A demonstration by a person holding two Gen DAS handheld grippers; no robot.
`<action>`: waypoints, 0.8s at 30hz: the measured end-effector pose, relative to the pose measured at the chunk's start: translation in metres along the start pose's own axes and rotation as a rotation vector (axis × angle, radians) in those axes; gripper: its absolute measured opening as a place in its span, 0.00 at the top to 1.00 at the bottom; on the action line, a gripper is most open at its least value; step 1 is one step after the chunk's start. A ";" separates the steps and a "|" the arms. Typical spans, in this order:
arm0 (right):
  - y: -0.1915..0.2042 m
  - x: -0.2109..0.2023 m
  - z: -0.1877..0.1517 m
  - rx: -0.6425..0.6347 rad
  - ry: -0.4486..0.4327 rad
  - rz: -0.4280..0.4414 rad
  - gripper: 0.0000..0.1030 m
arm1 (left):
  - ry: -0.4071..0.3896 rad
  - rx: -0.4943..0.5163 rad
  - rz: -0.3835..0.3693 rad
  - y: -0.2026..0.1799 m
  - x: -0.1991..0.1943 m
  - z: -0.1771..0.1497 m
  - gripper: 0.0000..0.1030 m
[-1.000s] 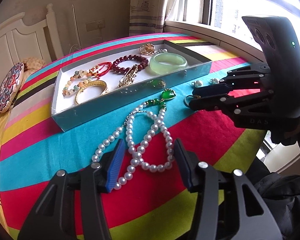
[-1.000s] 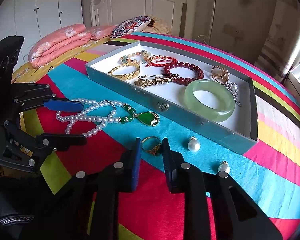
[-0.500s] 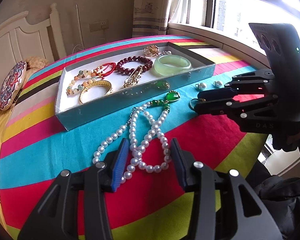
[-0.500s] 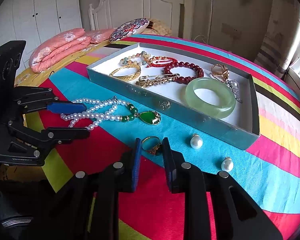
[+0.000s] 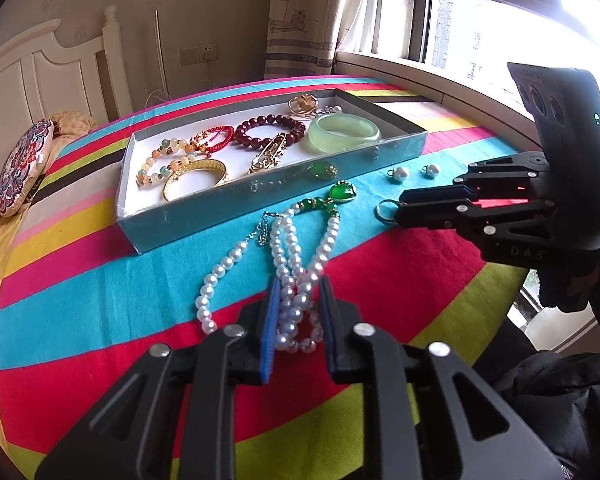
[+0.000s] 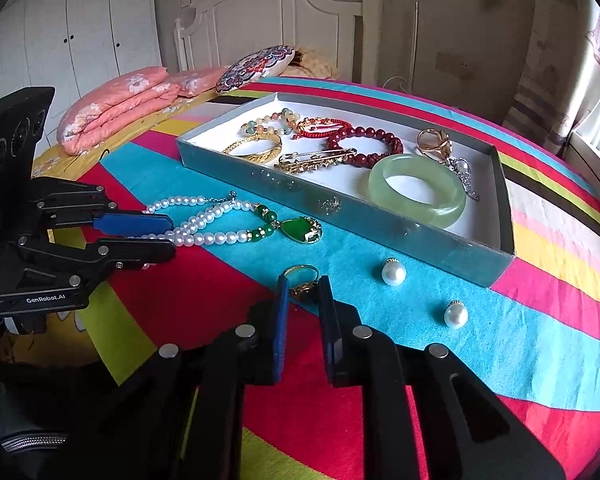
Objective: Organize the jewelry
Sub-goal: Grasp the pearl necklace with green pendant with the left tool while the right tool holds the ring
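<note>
My left gripper (image 5: 298, 284) is shut on the near end of a pearl necklace (image 5: 288, 248) with a green pendant (image 5: 342, 193), bunching its strands on the striped cloth. It shows in the right wrist view (image 6: 168, 232) too. My right gripper (image 6: 303, 286) is shut on a gold ring (image 6: 302, 276) lying on the cloth; the ring also shows in the left wrist view (image 5: 386, 210). Two loose pearl earrings (image 6: 394, 273) (image 6: 456, 314) lie near a silver tray (image 6: 340, 216) holding a jade bangle (image 6: 418, 190), bead bracelets and a brooch.
The round table (image 5: 100, 300) has a striped cloth; its edge drops off near both grippers. A bed with a white headboard (image 6: 260, 12), pink bedding (image 6: 116, 108) and a round cushion (image 5: 22, 168) stands behind. A window sill (image 5: 420, 72) runs at the far right.
My left gripper has closed from wide open onto the pearl strands, pulling them together. My right gripper has stayed shut around the gold ring.
</note>
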State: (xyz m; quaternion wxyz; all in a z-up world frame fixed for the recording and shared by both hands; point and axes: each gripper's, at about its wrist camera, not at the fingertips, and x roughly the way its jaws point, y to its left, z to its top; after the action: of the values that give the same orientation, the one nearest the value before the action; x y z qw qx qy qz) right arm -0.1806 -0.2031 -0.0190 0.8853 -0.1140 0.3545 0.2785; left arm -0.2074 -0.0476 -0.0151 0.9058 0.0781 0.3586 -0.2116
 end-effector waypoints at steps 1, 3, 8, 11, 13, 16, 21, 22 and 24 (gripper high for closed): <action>0.000 -0.001 -0.001 0.002 -0.001 0.001 0.85 | 0.000 -0.001 -0.001 0.000 0.000 0.000 0.82; 0.000 -0.002 -0.002 0.006 -0.002 0.006 0.85 | -0.001 0.002 0.002 -0.001 -0.001 -0.001 0.83; 0.001 -0.005 -0.003 0.015 -0.009 0.015 0.85 | -0.030 -0.005 0.001 -0.001 -0.010 0.003 0.93; 0.002 -0.008 -0.003 0.016 -0.014 0.017 0.85 | -0.044 0.005 0.008 -0.001 -0.017 0.006 0.93; 0.002 -0.009 -0.002 0.015 -0.016 0.019 0.85 | -0.053 0.002 0.004 0.000 -0.020 0.007 0.93; 0.004 -0.006 -0.003 0.008 0.000 0.019 0.85 | -0.048 0.003 0.006 0.000 -0.020 0.006 0.93; 0.006 -0.004 -0.003 0.002 0.005 0.019 0.84 | -0.031 -0.002 0.001 0.000 -0.015 0.003 0.93; 0.007 -0.004 -0.002 -0.004 0.006 0.013 0.84 | -0.032 -0.001 0.001 0.000 -0.015 0.003 0.93; 0.010 -0.002 -0.002 -0.020 0.005 0.000 0.83 | -0.035 0.000 0.001 0.000 -0.016 0.003 0.93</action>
State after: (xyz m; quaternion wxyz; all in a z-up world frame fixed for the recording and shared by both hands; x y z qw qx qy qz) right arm -0.1886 -0.1968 -0.0189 0.8832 -0.1234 0.3541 0.2818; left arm -0.2160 -0.0436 -0.0024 0.9120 0.0744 0.3429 -0.2126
